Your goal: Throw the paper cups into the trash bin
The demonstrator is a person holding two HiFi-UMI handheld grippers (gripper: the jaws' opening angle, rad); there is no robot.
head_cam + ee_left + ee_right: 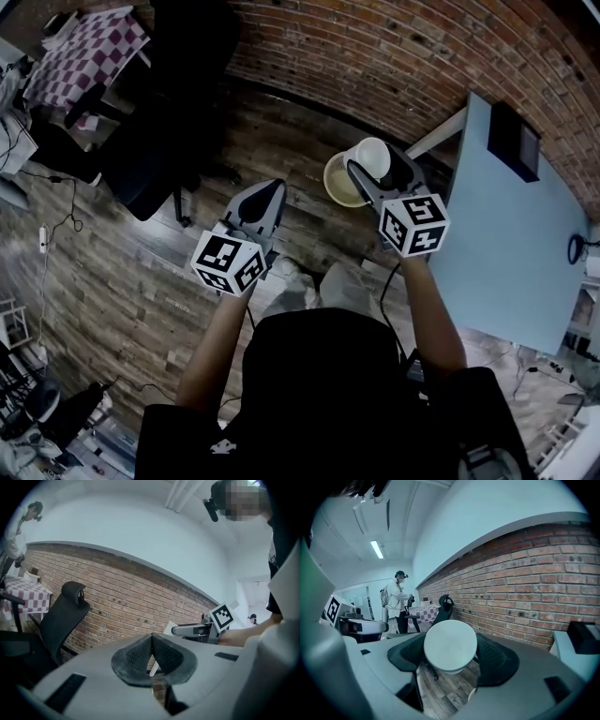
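The right gripper [373, 171] stands wide, its pads pressed on either side of a paper cup [372, 157]. In the head view the cup overlaps the far rim of the round cream bin [335, 184], which sits on the wood floor [141, 272] below it, beside the corner of the pale table [506, 244]. The left gripper [266, 194] is closed, pads together with nothing between them, and is held apart from the cup, to its left.

The right gripper view shows the grip close up: the right gripper [450, 654] has a pad touching each flank of the cup [450, 645], whose flat round end faces the camera. The left gripper [363, 626] shows at that frame's left edge, a person [397, 601] stands far back by a checked table [423, 611], and a black box [584, 636] lies on the pale table.

The left gripper view shows the left gripper [151, 656] with pads meeting in a thin seam, the right gripper [177, 630] off to the side, a black chair [64, 616] and the brick wall [126, 597]. Only the head view shows the bin.
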